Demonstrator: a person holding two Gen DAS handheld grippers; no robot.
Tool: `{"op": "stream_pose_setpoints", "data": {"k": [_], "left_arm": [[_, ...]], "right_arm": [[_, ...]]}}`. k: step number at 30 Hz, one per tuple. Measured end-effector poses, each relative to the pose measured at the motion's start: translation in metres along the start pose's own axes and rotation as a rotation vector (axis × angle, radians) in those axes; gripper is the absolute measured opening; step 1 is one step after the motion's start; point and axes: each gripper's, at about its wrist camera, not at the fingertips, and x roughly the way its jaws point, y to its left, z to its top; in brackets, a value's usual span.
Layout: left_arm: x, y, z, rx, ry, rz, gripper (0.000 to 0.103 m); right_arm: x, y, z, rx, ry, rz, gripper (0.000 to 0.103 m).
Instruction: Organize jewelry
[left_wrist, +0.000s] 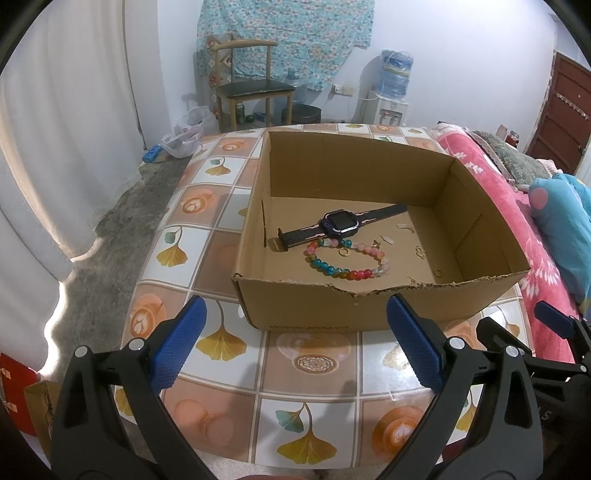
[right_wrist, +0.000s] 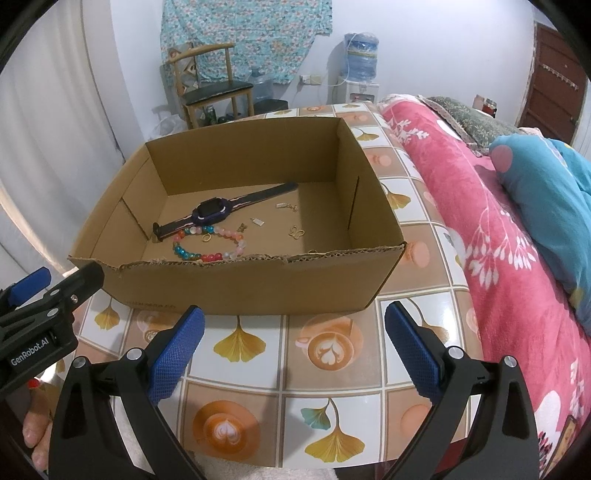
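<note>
Hovering short of a cardboard box on a tiled tabletop: left gripper and right gripper, both sets of fingers spread wide, holding nothing, touching nothing. Blue pads well apart in each wrist view, the box's near wall framed between them.

Lying inside the box, on its floor: a dark watch stretched flat on its strap; just beside it, nearer the torn front rim, a bracelet of coloured beads, laid in a loop; within that loop, a small gold ring. Scattered toward the right side, several tiny gold and silver pieces, among them a butterfly-shaped charm, two little silver clasps and a second ring close to the front wall. Too small to name more surely.

Fitting two readings alike: jewelry gathered into the box and the sorting done, or jewelry lying loose there and awaiting arrangement. Not settled by these views.

Worth minding for any pick from this box: reaching over the ragged front rim rather than through it, coming down from above, narrowing the fingers before contact for the small pieces, taking the bracelet across one side of its loop so as not to drag the ring inside it. Likely hazards: beads rolling under the pads, thin charms lying too flat on the cardboard to pinch.

Alongside the tabletop, a bed with a pink blanket; beyond, a wooden chair.
</note>
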Motion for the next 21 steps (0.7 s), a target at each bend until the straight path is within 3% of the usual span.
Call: {"op": "stream_pose_setpoints", "data": {"k": [21], "left_arm": [[0.0006, -0.0040, 0.0008, 0.002, 0.000, -0.004, 0.094]], "right_arm": [[0.0004, -0.0008, -0.0003, 0.000, 0.002, 0.001, 0.095]]}}
